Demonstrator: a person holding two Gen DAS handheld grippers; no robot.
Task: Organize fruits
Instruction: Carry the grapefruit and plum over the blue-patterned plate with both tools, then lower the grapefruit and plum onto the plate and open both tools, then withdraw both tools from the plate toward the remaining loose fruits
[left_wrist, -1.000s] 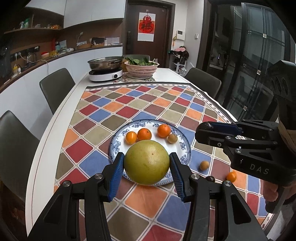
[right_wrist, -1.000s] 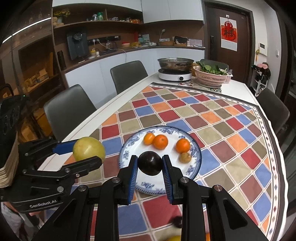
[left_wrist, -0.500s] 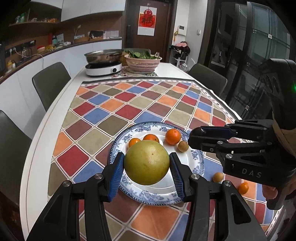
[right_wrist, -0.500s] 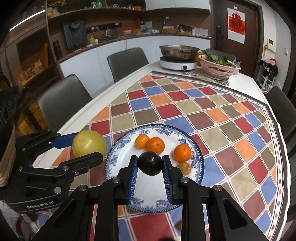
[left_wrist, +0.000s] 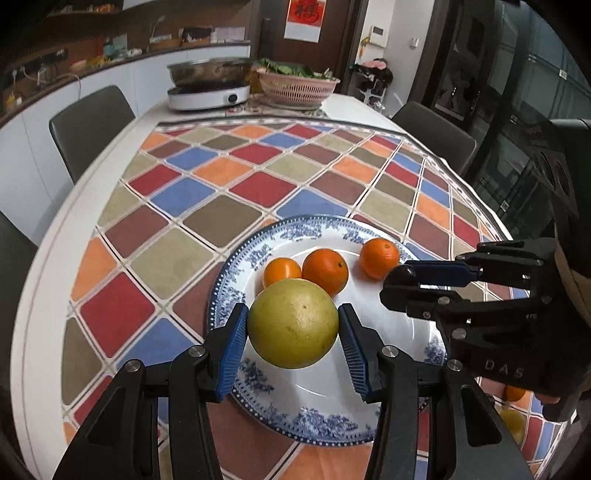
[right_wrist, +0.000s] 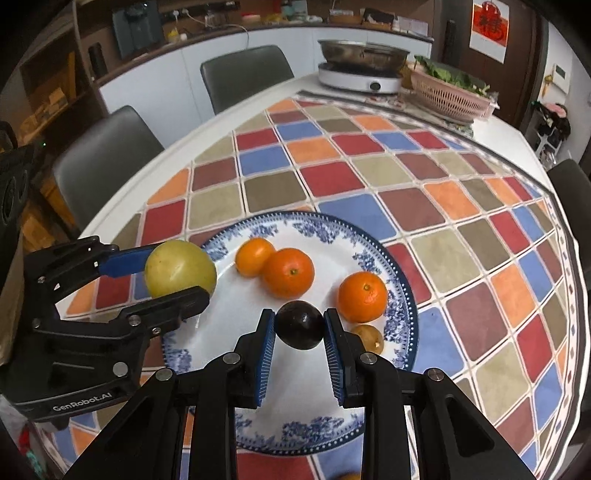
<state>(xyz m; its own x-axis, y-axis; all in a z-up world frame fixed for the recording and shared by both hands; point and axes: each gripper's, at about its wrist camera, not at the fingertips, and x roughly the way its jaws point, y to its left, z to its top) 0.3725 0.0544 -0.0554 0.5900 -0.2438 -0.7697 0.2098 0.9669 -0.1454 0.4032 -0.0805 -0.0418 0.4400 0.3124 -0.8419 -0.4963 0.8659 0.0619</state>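
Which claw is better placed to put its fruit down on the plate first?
Probably the right claw. Its dark plum hangs over bare white plate, near the centre. The left claw holds the big yellow-green fruit at the plate's near-left part, close to two oranges.

We see glossy glazed plate; matt woven cloth; dimpled waxy pomelo; ribbed blue jaws pads; shiny steel pan.
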